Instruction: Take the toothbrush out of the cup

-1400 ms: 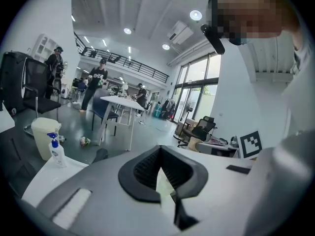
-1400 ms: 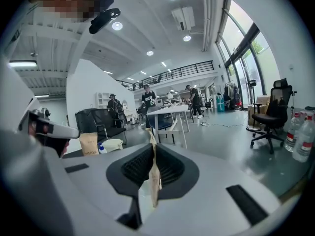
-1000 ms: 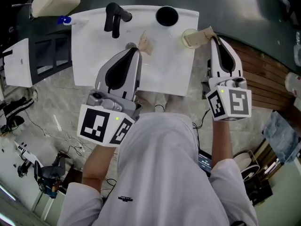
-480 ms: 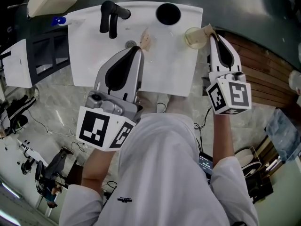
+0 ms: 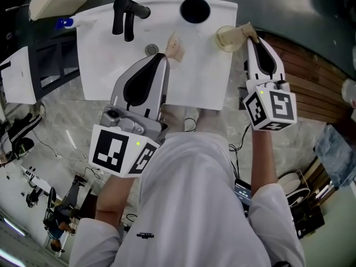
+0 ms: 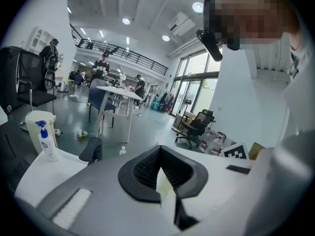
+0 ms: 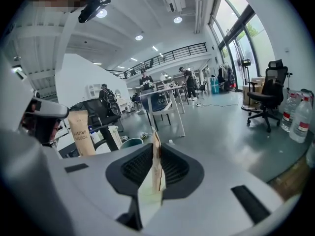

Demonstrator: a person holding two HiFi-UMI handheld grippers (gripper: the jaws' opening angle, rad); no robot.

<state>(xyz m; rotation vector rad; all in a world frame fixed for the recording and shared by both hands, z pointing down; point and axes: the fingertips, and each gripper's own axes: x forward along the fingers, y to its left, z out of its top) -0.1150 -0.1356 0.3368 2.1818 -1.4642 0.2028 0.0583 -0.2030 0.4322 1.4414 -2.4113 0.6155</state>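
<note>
A cream cup [image 5: 224, 38] stands at the right edge of a white sink [image 5: 200, 77]. My right gripper [image 5: 251, 39] is shut on a brown paper toothbrush packet [image 5: 243, 31] that reaches over the cup's rim. That packet shows edge-on [image 7: 156, 149] between the right gripper's [image 7: 157, 177] jaws. My left gripper [image 5: 161, 57] is over the basin near the drain, shut on a second brown packet [image 5: 174, 46]. The second packet's "TOOTH BRUSH" print shows upright [image 7: 81, 132] in the right gripper view. Only a pale sliver shows between the left gripper's [image 6: 165, 173] jaws.
A black faucet [image 5: 125, 13] and a black cup [image 5: 194, 9] stand at the sink's back. A spray bottle [image 6: 43, 139] stands at the sink's left end. A wooden slatted bench [image 5: 311, 88] lies to the right. Cables and gear cover the floor at left.
The head camera has shifted a little, so the sink sits slightly higher in view. Both grippers keep their packets and have barely moved relative to the sink and cup.
</note>
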